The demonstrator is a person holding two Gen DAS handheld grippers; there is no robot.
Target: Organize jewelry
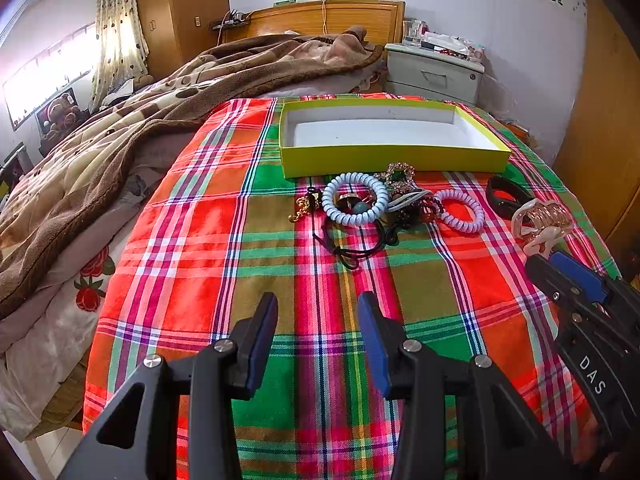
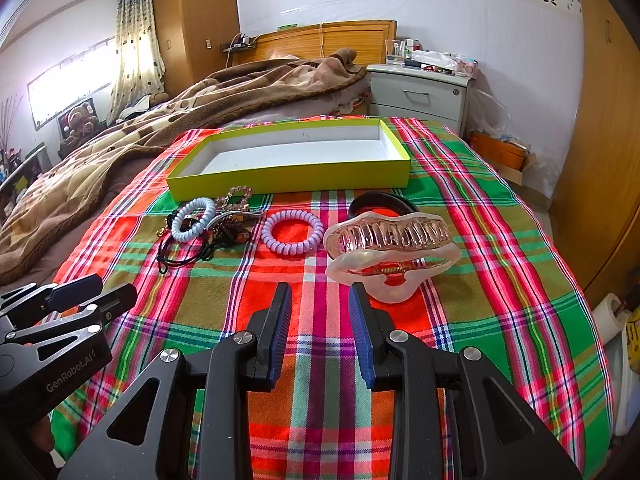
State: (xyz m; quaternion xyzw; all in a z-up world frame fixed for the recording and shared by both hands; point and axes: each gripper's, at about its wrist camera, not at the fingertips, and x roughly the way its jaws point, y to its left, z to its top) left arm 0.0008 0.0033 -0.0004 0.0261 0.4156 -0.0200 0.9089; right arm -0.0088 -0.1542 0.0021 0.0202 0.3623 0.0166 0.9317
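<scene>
Both grippers' fingers apart, holding nothing; right gripper (image 2: 320,300) just short of pink hair claw (image 2: 390,248); yellow box (image 2: 288,178) empty; nothing sorted yet; next: advance, clamp claw, carry to box

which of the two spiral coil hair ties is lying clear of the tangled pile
The lilac coil hair tie, alone on the plaid cloth beside the pink claw clip. The pale blue coil hair tie sits on the tangle of jewelry and black cords.

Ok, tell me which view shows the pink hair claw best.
The right wrist view: the pink hair claw lies close ahead of the right gripper, with its teeth and spring plain to see. The left wrist view shows the claw small at the right edge, its near end behind the right gripper's fingers.
</scene>
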